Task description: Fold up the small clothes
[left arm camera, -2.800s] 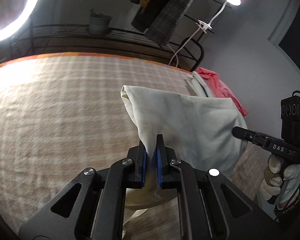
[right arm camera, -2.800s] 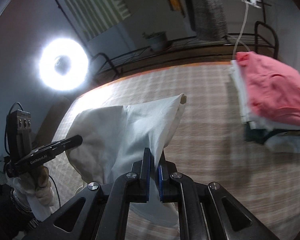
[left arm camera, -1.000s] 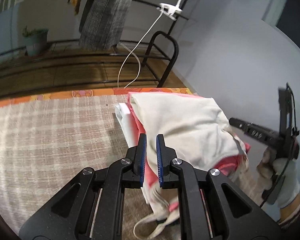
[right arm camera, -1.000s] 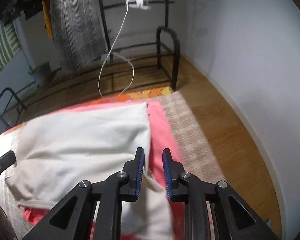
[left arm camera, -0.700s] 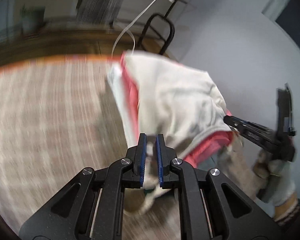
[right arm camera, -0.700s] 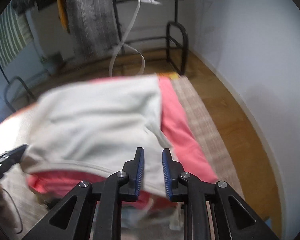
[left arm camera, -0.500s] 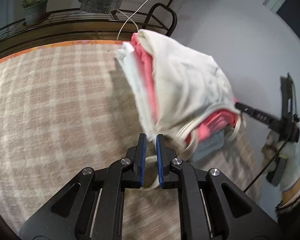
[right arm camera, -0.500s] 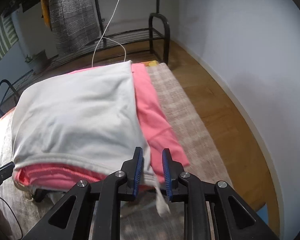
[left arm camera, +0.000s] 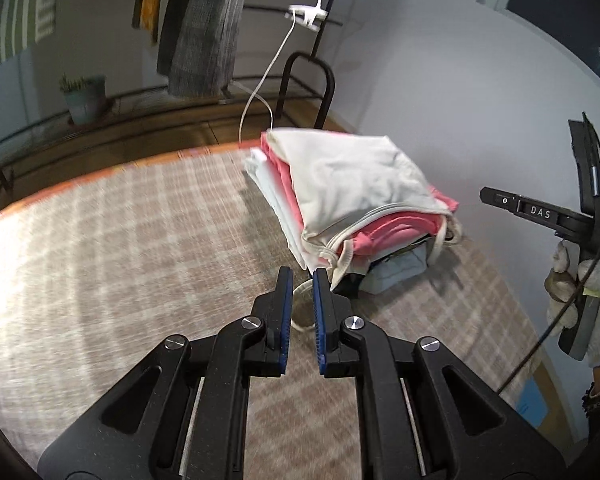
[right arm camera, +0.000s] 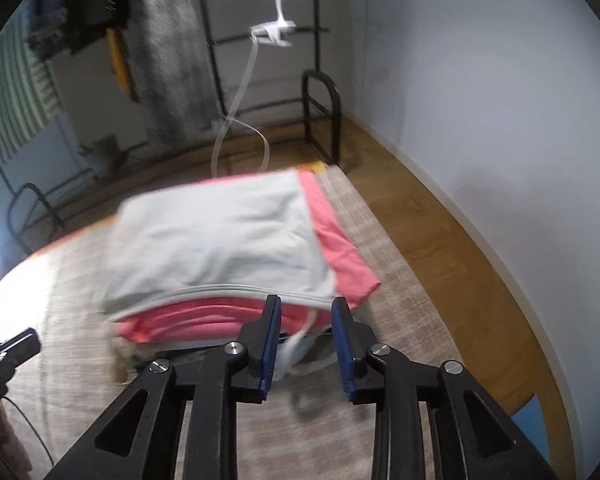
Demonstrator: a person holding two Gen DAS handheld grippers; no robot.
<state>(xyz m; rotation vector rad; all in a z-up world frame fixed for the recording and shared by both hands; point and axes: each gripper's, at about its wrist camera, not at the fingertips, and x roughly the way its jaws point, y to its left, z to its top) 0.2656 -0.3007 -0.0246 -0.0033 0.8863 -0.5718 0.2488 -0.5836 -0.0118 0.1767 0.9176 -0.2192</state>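
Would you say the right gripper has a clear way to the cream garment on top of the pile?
Probably yes: the right gripper, opening, faces the cream garment with nothing between them.

1. The letters "DAS" stood in pale print on the black body of the right gripper (left arm camera: 540,213), seen from the left wrist view
2. No other writing could be read

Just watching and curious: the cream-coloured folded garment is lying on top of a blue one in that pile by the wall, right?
Not quite. The cream-coloured folded garment lies on top of a pink one, not a blue one. The rest holds: it tops the pile by the wall. The right wrist view shows the pink layer directly beneath it, and the left wrist view agrees.
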